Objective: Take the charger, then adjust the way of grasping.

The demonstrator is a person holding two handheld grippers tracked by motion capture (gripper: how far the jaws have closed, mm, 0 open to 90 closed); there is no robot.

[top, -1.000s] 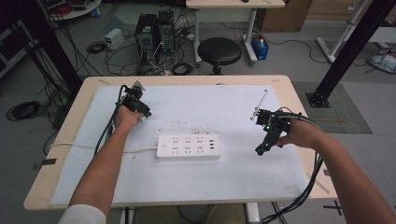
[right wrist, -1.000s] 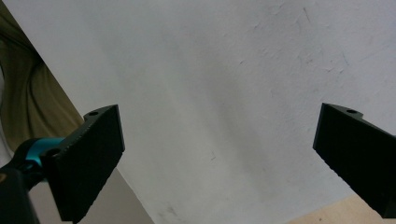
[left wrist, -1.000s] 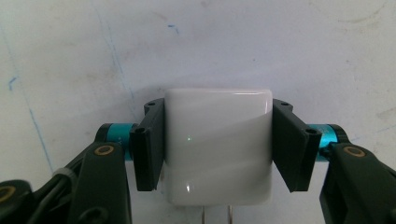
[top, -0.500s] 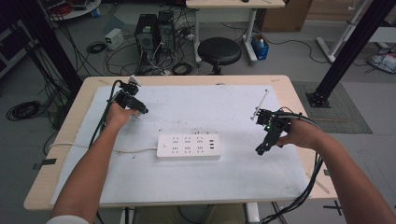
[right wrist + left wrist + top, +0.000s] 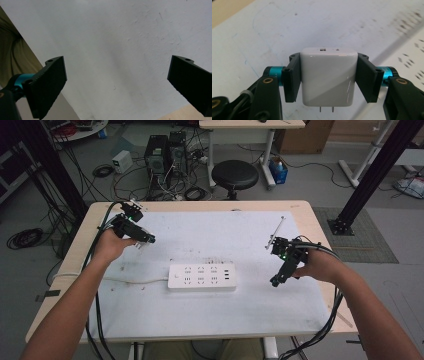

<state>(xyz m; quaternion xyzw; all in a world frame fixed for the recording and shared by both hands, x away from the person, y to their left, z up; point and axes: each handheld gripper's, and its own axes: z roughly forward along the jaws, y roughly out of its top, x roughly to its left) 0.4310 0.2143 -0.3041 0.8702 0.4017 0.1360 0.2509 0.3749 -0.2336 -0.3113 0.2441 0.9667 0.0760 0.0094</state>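
A white power strip (image 5: 201,277) lies flat in the middle of the white mat (image 5: 225,232), its cord running off to the left. My left gripper (image 5: 146,240) hovers over the mat's far left part, above and left of the strip. In the left gripper view it (image 5: 329,81) is shut on a white plug adapter (image 5: 329,76), whose two metal prongs point down toward the camera side. The strip's sockets (image 5: 412,57) show at that view's right edge. My right gripper (image 5: 276,281) hangs over the mat right of the strip, open, with bare mat between its jaws (image 5: 115,82).
The wooden table (image 5: 305,212) carries the mat. A thin metal rod (image 5: 277,230) lies on the mat's far right. Beyond the table stand a black stool (image 5: 235,172), computer towers (image 5: 165,152) and floor cables. Cables trail from both grippers over the near table edge.
My left gripper, still shut on the adapter, has drifted a little to the left and farther from me. The right gripper has stayed in place.
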